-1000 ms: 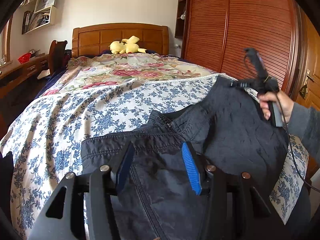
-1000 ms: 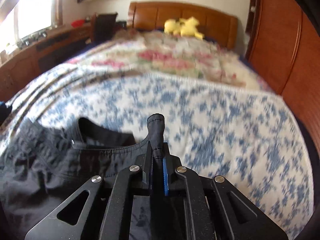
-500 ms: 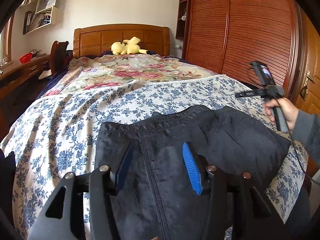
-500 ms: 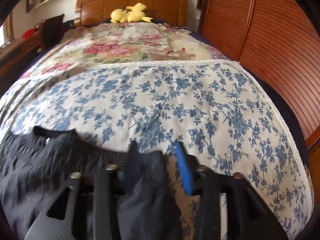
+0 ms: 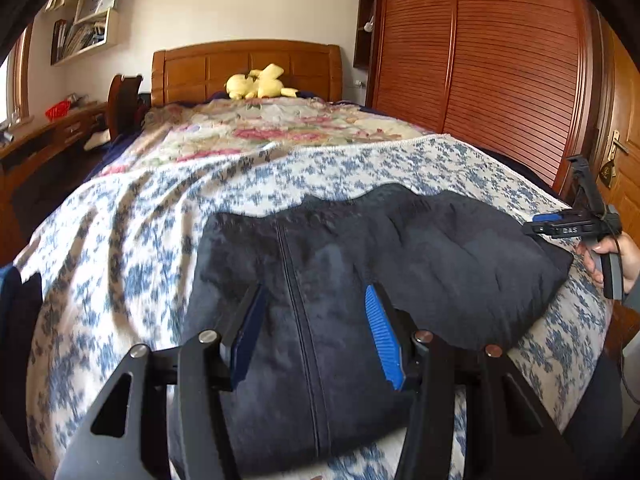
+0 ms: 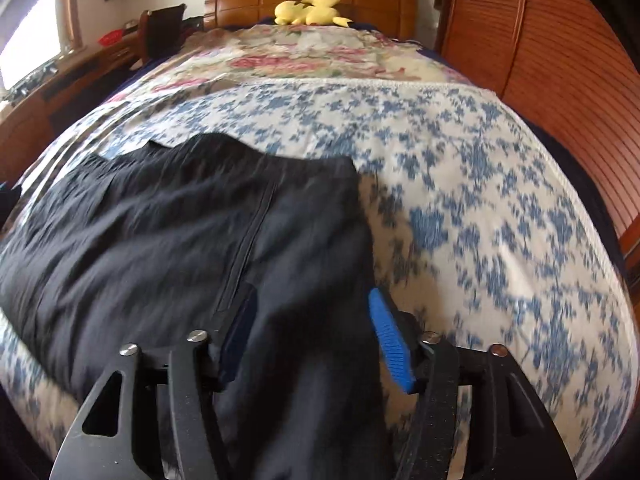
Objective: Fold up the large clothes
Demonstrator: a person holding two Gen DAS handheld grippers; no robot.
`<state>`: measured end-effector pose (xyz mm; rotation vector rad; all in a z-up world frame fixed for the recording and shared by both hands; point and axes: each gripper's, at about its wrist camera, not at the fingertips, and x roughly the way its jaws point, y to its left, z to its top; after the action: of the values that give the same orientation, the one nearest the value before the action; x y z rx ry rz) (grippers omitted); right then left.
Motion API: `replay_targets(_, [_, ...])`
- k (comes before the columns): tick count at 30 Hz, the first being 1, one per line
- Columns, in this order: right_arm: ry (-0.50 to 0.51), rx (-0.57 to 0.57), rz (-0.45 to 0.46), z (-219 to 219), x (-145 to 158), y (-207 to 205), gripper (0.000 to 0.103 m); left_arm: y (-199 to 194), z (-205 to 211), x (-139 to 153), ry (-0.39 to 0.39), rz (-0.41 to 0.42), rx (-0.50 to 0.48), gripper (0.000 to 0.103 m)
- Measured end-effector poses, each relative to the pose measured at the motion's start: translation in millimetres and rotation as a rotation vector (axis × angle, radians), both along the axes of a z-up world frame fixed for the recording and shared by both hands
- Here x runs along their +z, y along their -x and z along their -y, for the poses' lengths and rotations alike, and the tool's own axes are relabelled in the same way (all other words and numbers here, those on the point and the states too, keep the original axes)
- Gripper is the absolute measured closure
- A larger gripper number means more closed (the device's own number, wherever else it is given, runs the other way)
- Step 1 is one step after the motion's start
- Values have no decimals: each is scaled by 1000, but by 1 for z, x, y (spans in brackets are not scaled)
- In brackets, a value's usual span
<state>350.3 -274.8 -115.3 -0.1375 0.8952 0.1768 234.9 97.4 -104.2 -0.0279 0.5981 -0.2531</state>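
A dark navy garment (image 5: 400,260) lies folded flat on the near end of the bed, a seam running down its middle. My left gripper (image 5: 314,320) hovers over its near part, open, its blue pads apart and pressing on nothing. In the left wrist view a hand (image 5: 624,256) holds my right gripper (image 5: 540,226) at the garment's right corner. In the right wrist view the garment (image 6: 160,232) spreads to the left and its right edge runs between the jaws of my right gripper (image 6: 314,320). Those jaws are opening and the pads do not touch the cloth.
The bed has a blue-flowered sheet (image 5: 120,240) and, farther back, a pink-flowered quilt (image 5: 280,128). A yellow plush toy (image 5: 260,84) lies by the wooden headboard. A slatted wardrobe (image 5: 500,80) lines the right side. A desk (image 5: 48,140) and chair stand left. Dark cloth (image 5: 16,300) shows at the left edge.
My right gripper was shut on a raised fold of the garment; it laid the fold down, let go and drew back to the right. The garment now lies flat.
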Motion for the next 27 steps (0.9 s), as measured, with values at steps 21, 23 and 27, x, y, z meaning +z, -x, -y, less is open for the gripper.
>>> replay_targets(21, [6, -61, -79, 22, -38, 50, 21, 69, -50, -46, 7, -79, 131, 53])
replay_targets(23, [1, -65, -82, 22, -41, 50, 21, 70, -54, -50, 13, -85, 137, 53])
replay_targets(27, [-6, -73, -83, 22, -44, 51, 21, 69, -62, -56, 33, -99, 151, 53])
